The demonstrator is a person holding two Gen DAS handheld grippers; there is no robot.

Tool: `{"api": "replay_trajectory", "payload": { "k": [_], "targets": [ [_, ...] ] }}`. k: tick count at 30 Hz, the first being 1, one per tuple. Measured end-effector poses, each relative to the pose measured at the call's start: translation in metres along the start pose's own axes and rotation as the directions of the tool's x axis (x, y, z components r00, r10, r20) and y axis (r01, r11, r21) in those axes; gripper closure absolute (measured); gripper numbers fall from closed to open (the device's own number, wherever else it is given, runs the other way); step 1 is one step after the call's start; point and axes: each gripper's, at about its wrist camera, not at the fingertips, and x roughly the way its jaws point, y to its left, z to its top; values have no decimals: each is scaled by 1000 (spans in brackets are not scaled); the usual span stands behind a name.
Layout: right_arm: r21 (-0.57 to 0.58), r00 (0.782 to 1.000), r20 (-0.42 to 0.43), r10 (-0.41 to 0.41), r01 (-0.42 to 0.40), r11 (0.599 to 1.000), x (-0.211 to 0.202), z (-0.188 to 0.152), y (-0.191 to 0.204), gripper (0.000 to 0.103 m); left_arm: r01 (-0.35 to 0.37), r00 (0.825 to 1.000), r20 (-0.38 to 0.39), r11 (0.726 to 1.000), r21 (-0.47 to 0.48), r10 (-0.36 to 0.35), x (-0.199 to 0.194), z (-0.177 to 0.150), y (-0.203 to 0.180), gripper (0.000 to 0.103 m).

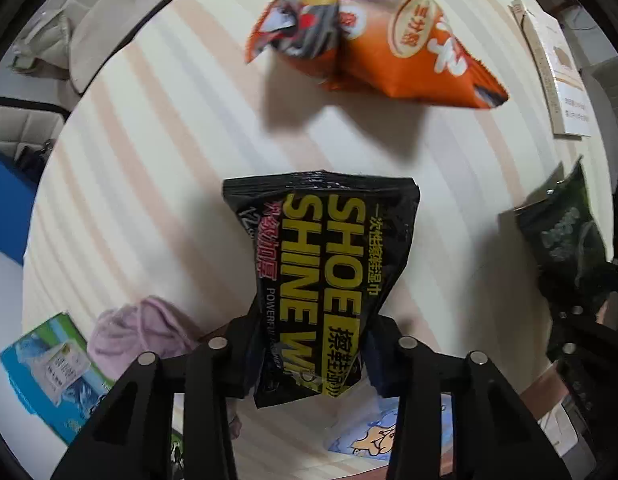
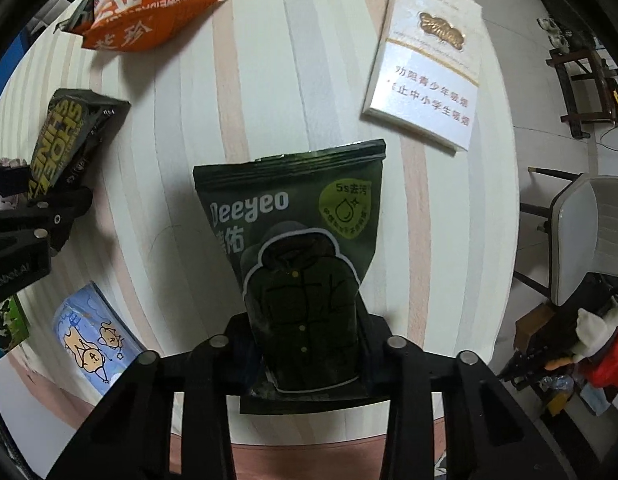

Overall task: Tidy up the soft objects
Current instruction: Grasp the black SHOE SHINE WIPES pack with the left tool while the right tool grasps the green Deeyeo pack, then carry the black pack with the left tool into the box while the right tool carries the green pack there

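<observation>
The black shoe shine wipes pack (image 1: 329, 272) is pinched at its bottom end between the fingers of the left gripper (image 1: 313, 354), hanging above the striped table (image 1: 169, 140); its lower corner is hidden behind the claw. Same deal on the other side: the right gripper (image 2: 307, 354) is clamped on the bottom of the dark green Deeyeo pack (image 2: 305, 240), just right of the black pack, and the green pack's lower edge is tucked behind the fingers.

Beyond the black pack sits a crumpled orange snack bag (image 1: 377, 44), kinda blurry. Past the green pack lies a white box (image 2: 425, 68) with gold trim. Near the black pack's left there's a pink cloth (image 1: 141, 332), half covered by the claw, and a blue-green packet (image 1: 49, 368) cut off at the frame edge. A light-blue cartoon pack (image 2: 93, 332) lies below it.
</observation>
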Motion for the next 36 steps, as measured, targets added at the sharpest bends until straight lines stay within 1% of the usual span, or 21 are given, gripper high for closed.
{"api": "replay_trajectory", "payload": {
  "k": [1, 3, 6, 9, 12, 13, 14, 16, 18, 19, 20, 21, 23, 24, 26, 27, 28, 30, 33, 35, 36],
  "targets": [
    [2, 1000, 6, 0, 0, 1000, -2, -2, 3, 66, 5, 1000, 8, 1000, -17, -5, -2, -5, 2, 66],
    [18, 1000, 23, 16, -16, 1000, -11, -8, 6, 67, 42, 999, 29, 997, -58, -40, -7, -15, 6, 66],
    [42, 996, 56, 76, -79, 996, -27, -17, 5, 67, 121, 989, 106, 985, -127, -107, -28, -44, 20, 66],
    [40, 985, 105, 136, -141, 989, -49, -31, 11, 67, 187, 968, 199, 966, -178, -151, -56, -84, 36, 66],
    [15, 971, 155, 184, -188, 982, -76, -52, 31, 68, 220, 947, 283, 951, -217, -154, -82, -131, 59, 66],
    [3, 965, 172, 199, -202, 979, -87, -62, 41, 68, 220, 939, 314, 948, -229, -142, -93, -148, 68, 66],
    [-8, 959, 187, 212, -214, 977, -97, -72, 53, 68, 219, 933, 336, 946, -238, -131, -108, -156, 73, 66],
    [-24, 950, 209, 233, -234, 972, -111, -88, 70, 68, 219, 916, 388, 941, -259, -107, -132, -184, 87, 66],
    [-40, 940, 227, 253, -251, 967, -130, -101, 93, 68, 214, 901, 426, 938, -271, -83, -153, -202, 95, 66],
    [-52, 934, 238, 268, -263, 963, -139, -111, 107, 68, 206, 895, 441, 938, -279, -65, -159, -217, 100, 66],
    [-63, 928, 250, 277, -269, 961, -146, -121, 121, 68, 187, 887, 460, 937, -294, -33, -165, -229, 107, 66],
    [-74, 924, 261, 280, -270, 960, -152, -132, 131, 68, 164, 874, 486, 935, -314, 10, -172, -243, 115, 66],
    [-95, 915, 290, 281, -265, 960, -166, -148, 159, 68, 154, 850, 525, 927, -343, 53, -181, -270, 133, 66],
    [-101, 912, 300, 279, -260, 960, -176, -149, 174, 68, 161, 842, 537, 922, -352, 59, -182, -275, 138, 66],
    [-114, 902, 322, 287, -264, 958, -185, -164, 194, 68, 175, 827, 559, 914, -365, 65, -183, -292, 154, 66],
    [-122, 894, 333, 299, -274, 954, -198, -175, 217, 68, 178, 820, 568, 910, -375, 74, -185, -302, 164, 66],
    [-126, 889, 340, 306, -279, 952, -202, -179, 227, 68, 175, 814, 574, 907, -383, 86, -186, -310, 172, 66],
    [-138, 879, 350, 324, -293, 946, -211, -185, 254, 68, 177, 807, 582, 899, -400, 100, -184, -326, 189, 66],
    [-171, 866, 350, 357, -316, 933, -223, -192, 295, 68, 196, 804, 585, 882, -429, 107, -182, -346, 218, 66],
    [-189, 864, 349, 364, -316, 930, -227, -191, 317, 68, 199, 805, 582, 869, -453, 119, -182, -361, 240, 66],
    [-202, 861, 348, 370, -316, 927, -230, -190, 334, 68, 200, 808, 575, 860, -469, 125, -179, -365, 253, 66]
  ]
}}
